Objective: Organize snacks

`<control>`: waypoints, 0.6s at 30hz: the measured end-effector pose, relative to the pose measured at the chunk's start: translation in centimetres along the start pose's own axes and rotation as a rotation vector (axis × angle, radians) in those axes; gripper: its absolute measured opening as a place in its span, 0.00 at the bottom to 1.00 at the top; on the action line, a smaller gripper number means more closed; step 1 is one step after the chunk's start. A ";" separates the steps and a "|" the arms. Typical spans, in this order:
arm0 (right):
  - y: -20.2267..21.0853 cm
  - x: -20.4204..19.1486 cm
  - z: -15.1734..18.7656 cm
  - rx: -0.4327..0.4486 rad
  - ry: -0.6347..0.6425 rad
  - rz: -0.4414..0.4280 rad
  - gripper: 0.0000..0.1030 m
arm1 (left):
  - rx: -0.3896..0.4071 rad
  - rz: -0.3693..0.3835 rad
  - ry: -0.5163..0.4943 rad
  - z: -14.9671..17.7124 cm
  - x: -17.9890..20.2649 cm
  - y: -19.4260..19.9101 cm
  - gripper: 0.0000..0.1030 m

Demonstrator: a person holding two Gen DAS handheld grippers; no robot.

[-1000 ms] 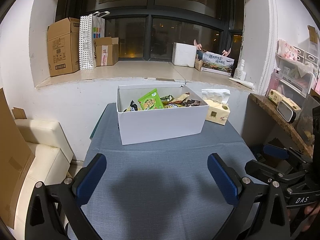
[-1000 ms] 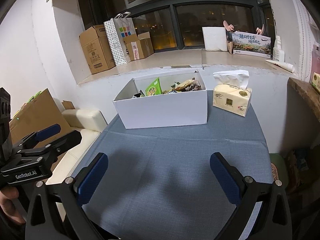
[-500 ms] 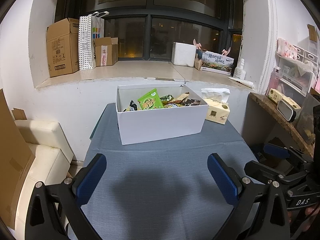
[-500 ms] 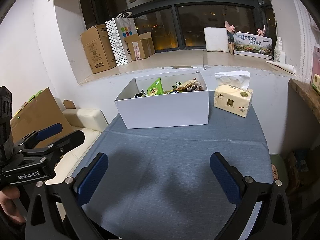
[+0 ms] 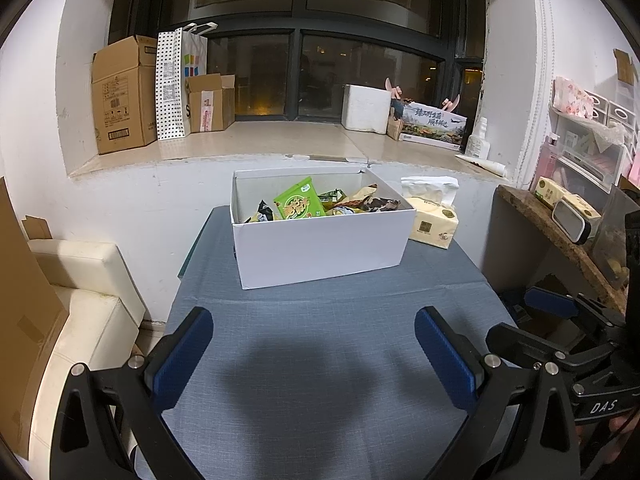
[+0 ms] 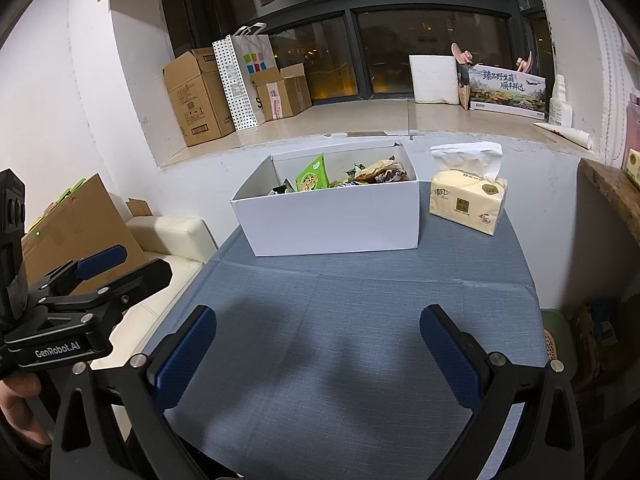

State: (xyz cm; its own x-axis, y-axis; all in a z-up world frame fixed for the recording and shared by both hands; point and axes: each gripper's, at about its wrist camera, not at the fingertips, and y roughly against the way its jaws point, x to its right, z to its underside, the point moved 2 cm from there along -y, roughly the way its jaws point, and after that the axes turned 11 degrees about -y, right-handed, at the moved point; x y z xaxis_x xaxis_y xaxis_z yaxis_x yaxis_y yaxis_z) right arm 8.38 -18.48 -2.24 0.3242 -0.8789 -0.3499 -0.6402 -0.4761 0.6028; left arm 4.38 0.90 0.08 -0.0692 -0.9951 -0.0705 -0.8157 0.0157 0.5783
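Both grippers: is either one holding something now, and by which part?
Nothing is held. The left gripper and right gripper have open, empty jaws above the table.

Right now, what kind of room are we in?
Probably a lived-in home room, not a lab: a cream sofa beside the cloth-covered table, cardboard boxes on the window ledge, and a tissue pack by the snack box.

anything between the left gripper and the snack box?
Nothing visible. Only bare blue tablecloth lies between the open left gripper and the white snack box. The tissue pack sits beside the box's right end, off that line.
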 end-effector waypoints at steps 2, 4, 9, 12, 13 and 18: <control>0.0 0.0 0.0 -0.001 0.001 0.000 1.00 | 0.002 0.000 0.000 0.0 0.0 0.0 1.00; 0.0 0.0 0.0 -0.002 0.000 0.001 1.00 | 0.002 -0.001 -0.004 -0.1 0.0 0.1 1.00; 0.0 0.0 0.0 -0.001 0.002 0.000 1.00 | 0.004 -0.004 -0.007 -0.1 0.1 0.1 1.00; 0.0 0.0 0.0 -0.001 0.001 0.000 1.00 | 0.005 -0.006 -0.009 -0.1 0.0 0.1 1.00; 0.0 0.0 0.0 -0.001 0.001 0.000 1.00 | 0.004 -0.007 -0.008 -0.1 0.0 0.1 1.00; 0.0 0.0 0.0 -0.001 0.001 0.000 1.00 | 0.003 -0.002 -0.007 0.0 0.0 0.1 1.00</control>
State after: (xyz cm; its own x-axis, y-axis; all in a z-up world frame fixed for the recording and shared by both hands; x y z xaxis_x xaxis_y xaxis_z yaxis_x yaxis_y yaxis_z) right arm 8.38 -18.46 -2.27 0.3249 -0.8788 -0.3495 -0.6393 -0.4764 0.6036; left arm 4.34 0.93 0.16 -0.0712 -0.9945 -0.0774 -0.8177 0.0137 0.5755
